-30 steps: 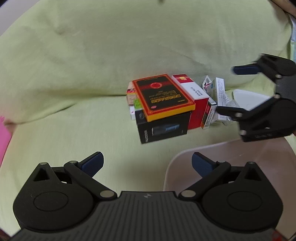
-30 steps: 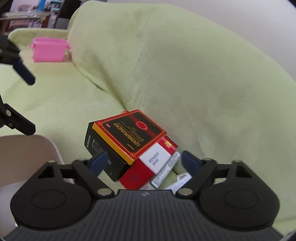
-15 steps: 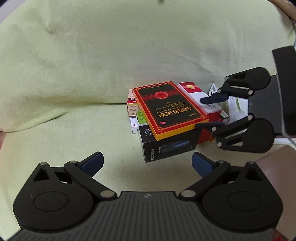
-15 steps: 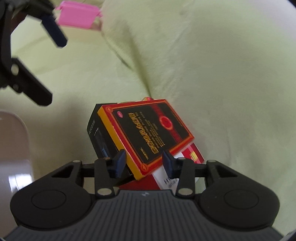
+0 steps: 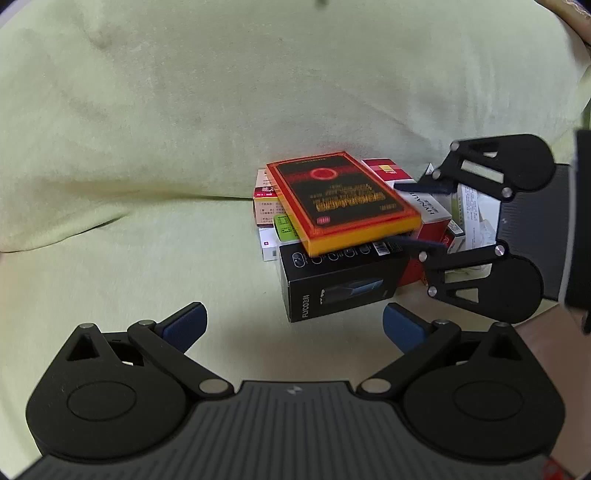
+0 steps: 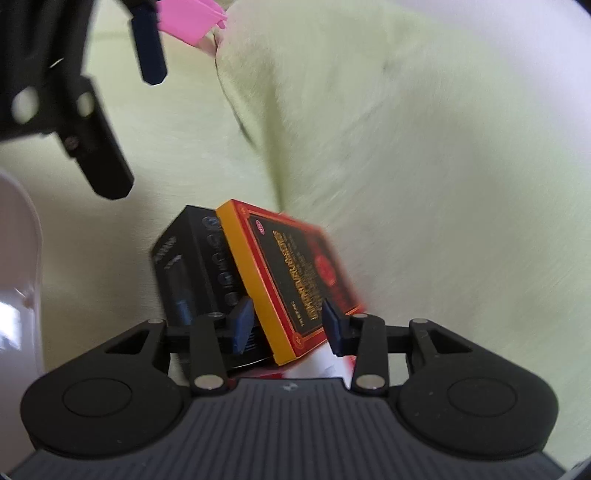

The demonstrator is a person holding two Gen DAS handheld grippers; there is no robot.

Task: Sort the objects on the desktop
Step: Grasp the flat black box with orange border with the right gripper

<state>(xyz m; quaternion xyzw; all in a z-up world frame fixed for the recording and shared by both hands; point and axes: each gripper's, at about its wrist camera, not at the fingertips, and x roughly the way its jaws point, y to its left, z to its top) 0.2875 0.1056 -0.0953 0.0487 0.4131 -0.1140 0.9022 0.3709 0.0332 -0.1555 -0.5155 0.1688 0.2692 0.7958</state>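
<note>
- The right tool (image 6: 288, 328) has its two fingers closed against the edges of the red and orange box (image 6: 291, 280), which tilts on top of the pile.
- That box (image 5: 343, 203) lies on a black box (image 5: 340, 284), at about 1 o'clock from the left tool (image 5: 291, 328).
- The left tool's fingers are spread wide and hold nothing.
- Everything rests on a green blanket (image 5: 147, 147).
- A pink container (image 6: 188, 18) shows at 11 o'clock in the right wrist view.

A light green cloth (image 5: 184, 110) covers the whole surface and rises behind. Far left, a pink thing (image 6: 192, 18), perhaps a bin, lies blurred.
</note>
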